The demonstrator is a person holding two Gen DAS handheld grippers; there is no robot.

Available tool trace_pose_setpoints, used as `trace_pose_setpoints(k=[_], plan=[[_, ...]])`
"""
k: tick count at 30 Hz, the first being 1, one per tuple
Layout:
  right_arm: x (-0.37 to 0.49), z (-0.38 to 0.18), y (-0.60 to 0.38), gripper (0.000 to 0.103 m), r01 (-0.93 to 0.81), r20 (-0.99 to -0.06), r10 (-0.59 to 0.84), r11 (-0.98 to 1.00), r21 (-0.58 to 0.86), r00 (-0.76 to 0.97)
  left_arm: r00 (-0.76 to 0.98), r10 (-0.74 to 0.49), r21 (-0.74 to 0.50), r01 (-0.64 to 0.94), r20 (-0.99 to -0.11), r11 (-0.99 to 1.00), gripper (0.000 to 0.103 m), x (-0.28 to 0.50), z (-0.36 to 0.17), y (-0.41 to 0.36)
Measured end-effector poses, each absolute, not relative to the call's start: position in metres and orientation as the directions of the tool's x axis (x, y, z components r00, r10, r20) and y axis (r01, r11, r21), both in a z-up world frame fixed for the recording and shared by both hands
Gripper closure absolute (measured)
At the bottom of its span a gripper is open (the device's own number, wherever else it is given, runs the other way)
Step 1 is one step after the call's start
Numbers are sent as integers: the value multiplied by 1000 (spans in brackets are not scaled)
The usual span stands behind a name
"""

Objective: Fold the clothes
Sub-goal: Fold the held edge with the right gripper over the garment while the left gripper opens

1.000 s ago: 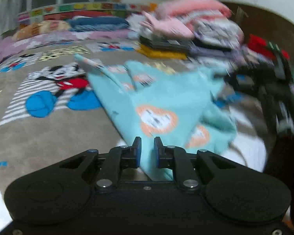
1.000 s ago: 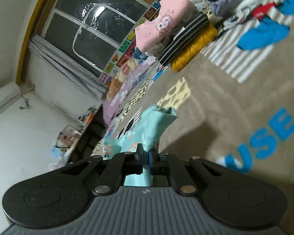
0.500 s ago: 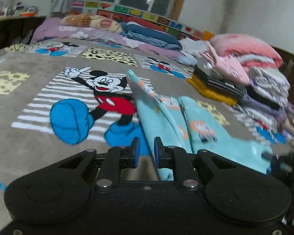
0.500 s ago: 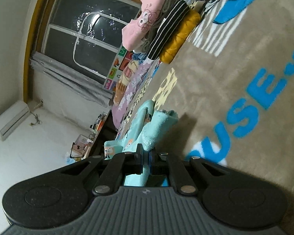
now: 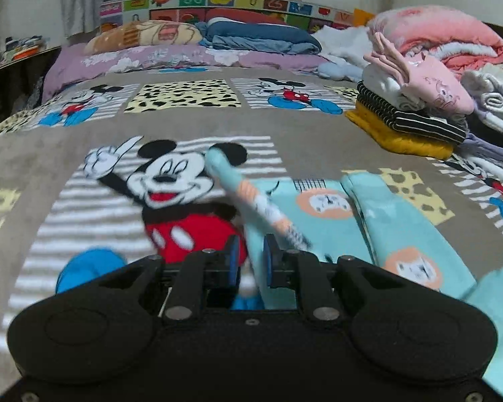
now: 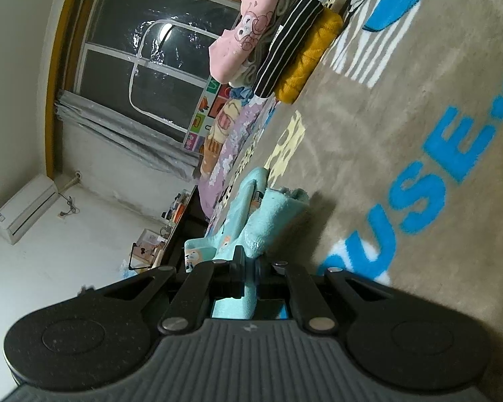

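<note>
A light teal garment with orange round prints lies spread on the cartoon-print blanket, reaching toward the right. My left gripper is shut on one edge of it. From the jaws a lifted fold runs up and away over the mouse print. In the right wrist view, which is rolled far sideways, my right gripper is shut on another bunched part of the teal garment, low over the blanket.
A stack of folded clothes in yellow, black stripes, white and pink stands at the right, with more piled clothes behind it. Pillows and rolled bedding line the head of the bed below a dark window.
My left gripper has swung left across the bed with the garment's edge, pulling the cloth out long. The right gripper has sunk a little toward the blanket, still gripping.
</note>
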State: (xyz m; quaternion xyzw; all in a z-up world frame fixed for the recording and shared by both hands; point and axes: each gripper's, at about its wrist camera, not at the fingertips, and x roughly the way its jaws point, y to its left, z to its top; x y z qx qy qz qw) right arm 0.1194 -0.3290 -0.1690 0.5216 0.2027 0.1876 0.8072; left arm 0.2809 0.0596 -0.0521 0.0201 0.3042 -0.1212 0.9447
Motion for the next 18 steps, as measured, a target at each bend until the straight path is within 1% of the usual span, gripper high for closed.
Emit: trace_pose_setpoints(k=[4,12,18], plan=[[119,-170,-330,95,-90,-132,519,380,920,844,780,-190,19,251,-596,968,91,308,-54,45],[120,-171,-330,95,-90,-130,529,370,925,839,752,-172,79,285,-636,955,91,348,-61,22],[119,-172,-330,95,-96,-126,533,369,924,837,744,-127,146,290,-656,946,91,370,-67,8]])
